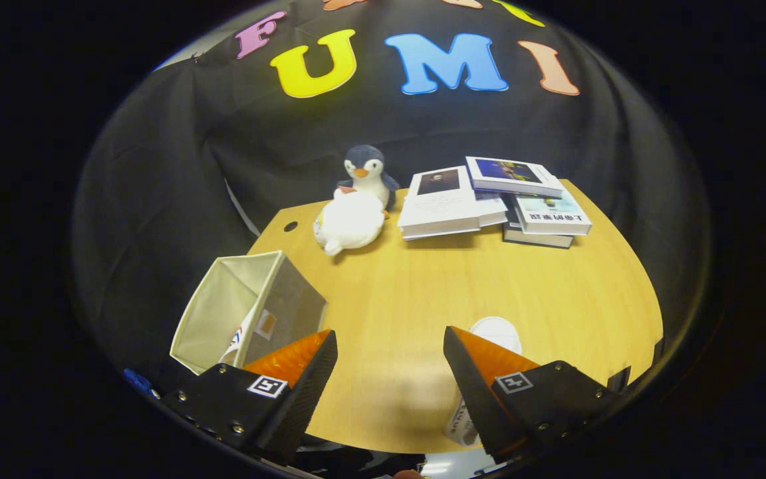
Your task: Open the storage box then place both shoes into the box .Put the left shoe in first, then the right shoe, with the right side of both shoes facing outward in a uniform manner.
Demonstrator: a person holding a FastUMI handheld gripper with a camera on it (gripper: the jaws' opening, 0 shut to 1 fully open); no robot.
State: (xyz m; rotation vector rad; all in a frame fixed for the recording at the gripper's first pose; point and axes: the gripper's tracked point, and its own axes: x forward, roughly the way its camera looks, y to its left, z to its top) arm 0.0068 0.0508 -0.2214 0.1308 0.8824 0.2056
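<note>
Now, fingers: my gripper (389, 372) hangs over the near edge of the table (423, 293), jaws spread wide, nothing between them but bare wood-grain top.
Storage box: storage box (243, 313) is a pale fabric cube at the table's left edge, ahead-left of my left finger, mouth open and tilted toward me; soft walls, square rim.
Shoe in box: a white shoe (240, 336) with coloured trim shows inside, against the near wall; which shoe, I cannot tell.
Second shoe: another white shoe (493, 342), smooth and rounded, lies at the near edge just behind my right finger, long axis running roughly toward me; mostly hidden.
Key relation: that shoe is nearest my right finger, so I judge a small shift right is needed.
Far edge: plush penguin (364, 174), white plush (350, 223), stacked books (489, 199).
</note>
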